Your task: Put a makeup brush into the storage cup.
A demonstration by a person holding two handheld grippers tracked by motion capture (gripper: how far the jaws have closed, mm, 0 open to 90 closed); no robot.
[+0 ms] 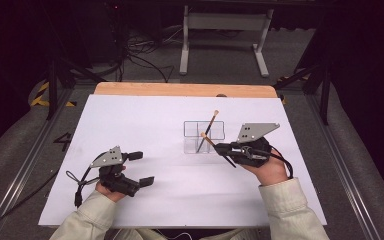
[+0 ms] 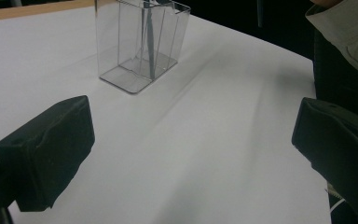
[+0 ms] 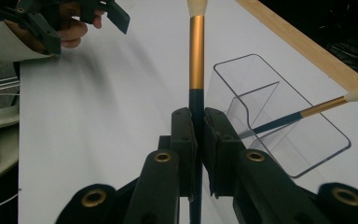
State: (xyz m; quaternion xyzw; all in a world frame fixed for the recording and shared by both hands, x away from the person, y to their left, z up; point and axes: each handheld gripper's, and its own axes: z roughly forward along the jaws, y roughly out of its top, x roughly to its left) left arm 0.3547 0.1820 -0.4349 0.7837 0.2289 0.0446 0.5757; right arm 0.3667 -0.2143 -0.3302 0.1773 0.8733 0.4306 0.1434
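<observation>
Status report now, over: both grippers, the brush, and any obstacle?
Right gripper shut on brush, beside the clear holder. Left gripper open, empty. Second brush already leaning in holder. Path looks free.

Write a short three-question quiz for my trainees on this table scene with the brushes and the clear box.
1. True or false: the right claw is shut on a brush.
2. How many brushes already stand in the clear box?
3. Which fits the left claw? A: open, nothing between its jaws. B: shut on a brush. C: holding the clear box.

Key
1. True: both jaws press on the black handle, and the gold band and pale tip stick out beyond them.
2. One, the leaning brush, with its pale tip above the rim.
3. A: it is open over the white table cover, apart from the box.
</observation>
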